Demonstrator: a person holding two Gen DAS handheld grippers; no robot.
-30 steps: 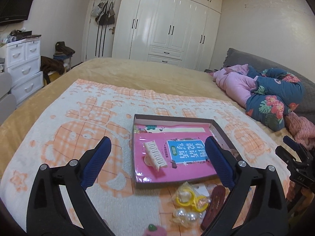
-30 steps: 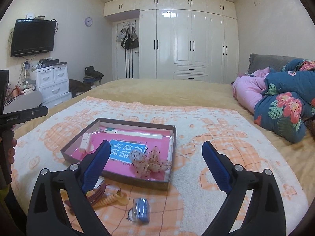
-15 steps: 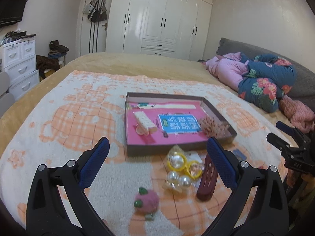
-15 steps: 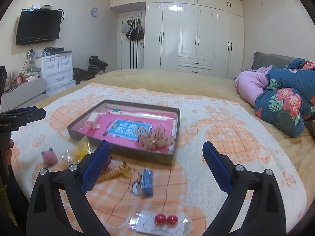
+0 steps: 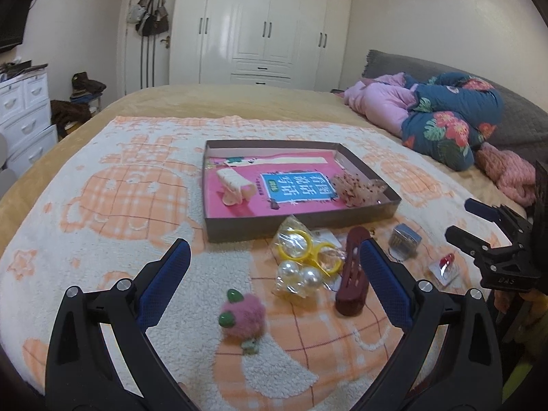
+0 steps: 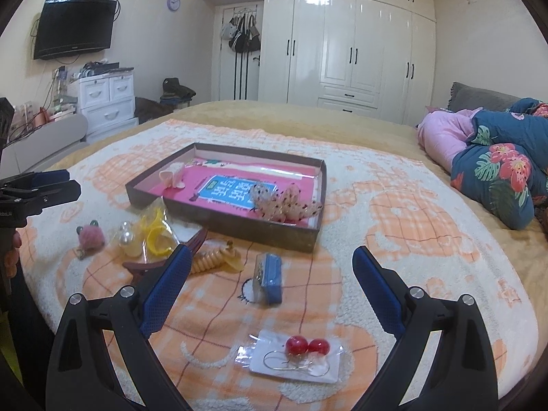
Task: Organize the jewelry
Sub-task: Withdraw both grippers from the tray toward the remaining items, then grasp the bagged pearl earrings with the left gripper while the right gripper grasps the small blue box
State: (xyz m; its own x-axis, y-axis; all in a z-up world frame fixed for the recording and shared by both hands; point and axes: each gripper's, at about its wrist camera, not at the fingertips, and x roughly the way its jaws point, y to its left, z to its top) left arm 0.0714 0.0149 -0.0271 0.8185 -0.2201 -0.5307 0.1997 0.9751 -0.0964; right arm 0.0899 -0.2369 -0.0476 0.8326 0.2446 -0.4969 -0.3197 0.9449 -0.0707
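Observation:
A shallow brown box [image 5: 212, 185] [image 6: 308, 236] with a pink bottom lies on the blanket; inside are a cream hair clip [image 5: 234, 185] and a speckled clip [image 5: 359, 188] [image 6: 284, 202]. In front of it lie a pink pompom clip [image 5: 243, 316] [image 6: 89, 236], bagged pearl and yellow earrings [image 5: 301, 260] [image 6: 150, 233], a dark red clip [image 5: 352, 274], a ridged yellow clip [image 6: 215, 258], a small blue box [image 5: 406, 239] [image 6: 270, 275] and bagged red ball earrings [image 6: 304, 351] [image 5: 445, 263]. My left gripper [image 5: 274, 284] is open above the pompom. My right gripper [image 6: 270, 291] is open above the red earrings.
The items lie on an orange-and-white blanket [image 5: 120, 188] spread over a bed. Bundled pink and floral bedding [image 5: 438, 116] lies at the right. White wardrobes [image 6: 359, 51] stand behind, a white drawer unit [image 6: 106, 102] at the left.
Both grippers have pulled back from the box toward the near edge of the blanket, bringing the loose items and the red earrings into view. Both stay open.

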